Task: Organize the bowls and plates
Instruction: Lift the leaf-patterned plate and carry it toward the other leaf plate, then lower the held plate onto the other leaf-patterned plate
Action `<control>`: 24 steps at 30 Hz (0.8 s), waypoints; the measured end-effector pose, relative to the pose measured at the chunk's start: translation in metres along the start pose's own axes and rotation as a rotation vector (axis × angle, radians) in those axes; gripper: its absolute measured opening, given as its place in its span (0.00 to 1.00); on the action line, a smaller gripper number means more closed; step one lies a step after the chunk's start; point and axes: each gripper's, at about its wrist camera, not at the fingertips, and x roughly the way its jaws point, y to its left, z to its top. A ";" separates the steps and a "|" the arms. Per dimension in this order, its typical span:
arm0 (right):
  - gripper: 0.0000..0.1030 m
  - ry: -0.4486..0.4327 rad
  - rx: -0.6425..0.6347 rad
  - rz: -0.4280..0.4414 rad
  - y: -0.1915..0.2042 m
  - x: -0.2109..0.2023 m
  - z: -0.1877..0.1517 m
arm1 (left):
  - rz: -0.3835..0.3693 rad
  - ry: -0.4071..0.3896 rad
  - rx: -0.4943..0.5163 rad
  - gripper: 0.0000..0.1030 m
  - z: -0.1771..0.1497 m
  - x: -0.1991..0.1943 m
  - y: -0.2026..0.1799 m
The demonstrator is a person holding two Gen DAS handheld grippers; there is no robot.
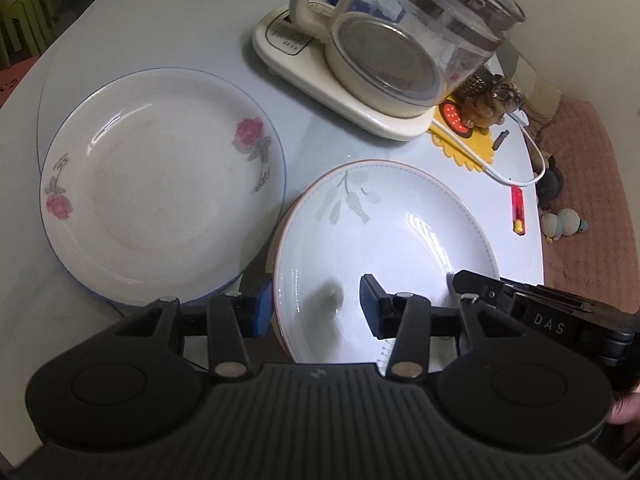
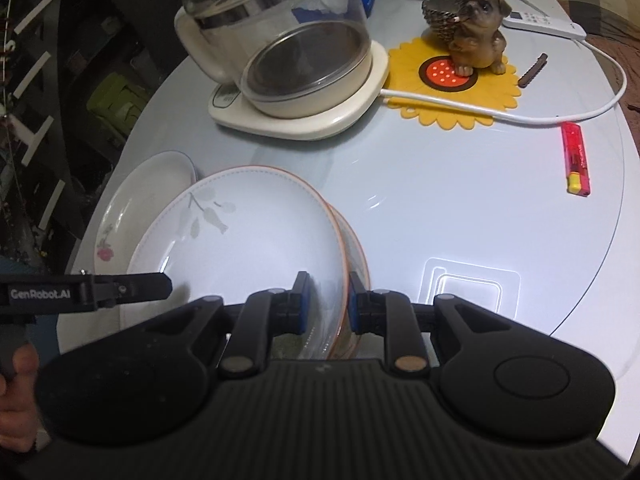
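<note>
The round pale desk point(image 2: 460, 208) carries everything. At its far side a glass kettle point(image 2: 280, 36) sits on a cream base point(image 2: 320, 120). Right of it lies a yellow flower-shaped mat point(image 2: 452, 92) with a brown dog figurine point(image 2: 476, 28) on it, and a white cable point(image 2: 520, 116) crosses the mat. On the left rests a rose-patterned plate point(image 1: 160, 184) with a thin blue rim. Just beside it to the right is an orange-rimmed plate point(image 1: 384, 256) with a grey leaf print, tilted, with a second orange-rimmed dish point(image 2: 356, 256) under it; its left edge overlaps the rose plate's edge.

The left gripper point(image 1: 312, 304) has its jaws partly open, straddling the orange-rimmed plate's left rim; whether the pads press on it I cannot tell. The right gripper point(image 2: 326, 304) has its jaws nearly closed, pinching that plate's right rim. A red lighter point(image 2: 576, 160) lies far right.
</note>
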 end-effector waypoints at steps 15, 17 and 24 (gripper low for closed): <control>0.22 0.059 0.000 0.001 -0.006 0.029 0.000 | 0.054 0.042 0.009 0.49 0.004 0.019 -0.003; 0.22 0.060 -0.008 0.002 -0.005 0.031 0.000 | 0.060 0.050 0.006 0.49 0.005 0.020 -0.002; 0.22 0.066 0.020 0.012 -0.006 0.036 0.000 | 0.064 0.072 -0.022 0.49 0.008 0.023 0.002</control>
